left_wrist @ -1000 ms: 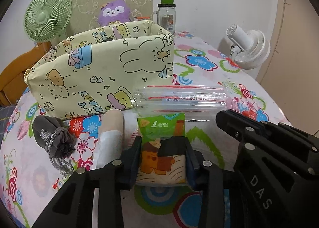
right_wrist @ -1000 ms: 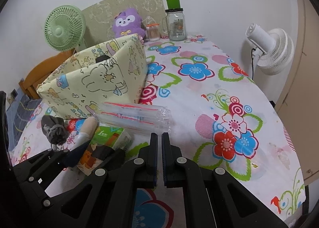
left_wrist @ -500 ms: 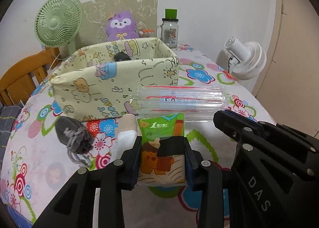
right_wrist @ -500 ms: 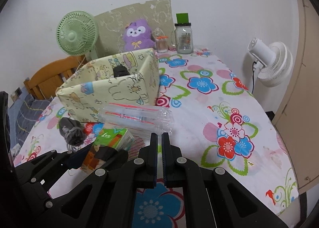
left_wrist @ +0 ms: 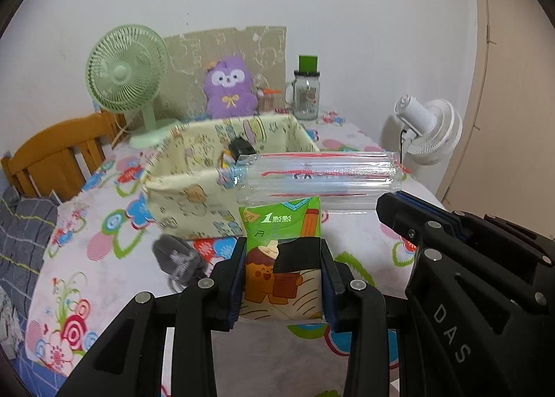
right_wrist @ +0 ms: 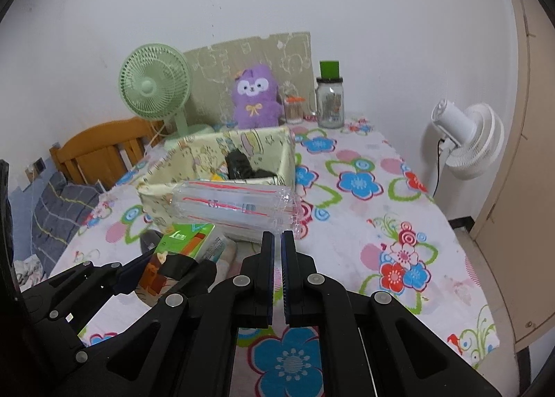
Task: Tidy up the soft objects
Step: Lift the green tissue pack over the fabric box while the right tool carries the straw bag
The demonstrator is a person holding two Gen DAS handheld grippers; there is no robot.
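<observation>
My left gripper (left_wrist: 282, 258) is shut on a green tissue pack (left_wrist: 282, 251) with a cartoon print and holds it lifted above the table; the pack also shows in the right wrist view (right_wrist: 187, 241). My right gripper (right_wrist: 277, 241) is shut on the edge of a clear air-cushion bag (right_wrist: 236, 209) with red lines, held up just ahead of it; the bag also shows in the left wrist view (left_wrist: 322, 175). Behind stands a yellow cartoon fabric bin (left_wrist: 194, 196) (right_wrist: 156, 185) holding a dark item (right_wrist: 239, 164). A grey drawstring pouch (left_wrist: 177, 258) lies on the table.
A flowered tablecloth (right_wrist: 364, 189) covers the table. At the back stand a green fan (left_wrist: 128, 74), a purple plush (left_wrist: 229, 88), a glass jar with green lid (left_wrist: 306, 92) and a cardboard sheet (left_wrist: 256, 46). A white fan (left_wrist: 430, 133) stands at right, a wooden chair (left_wrist: 52, 157) at left.
Both grippers have risen and tilted up, lifting the tissue pack and the air-cushion bag off the table. The bin's inside now shows. The white roll beside the pack is out of sight.
</observation>
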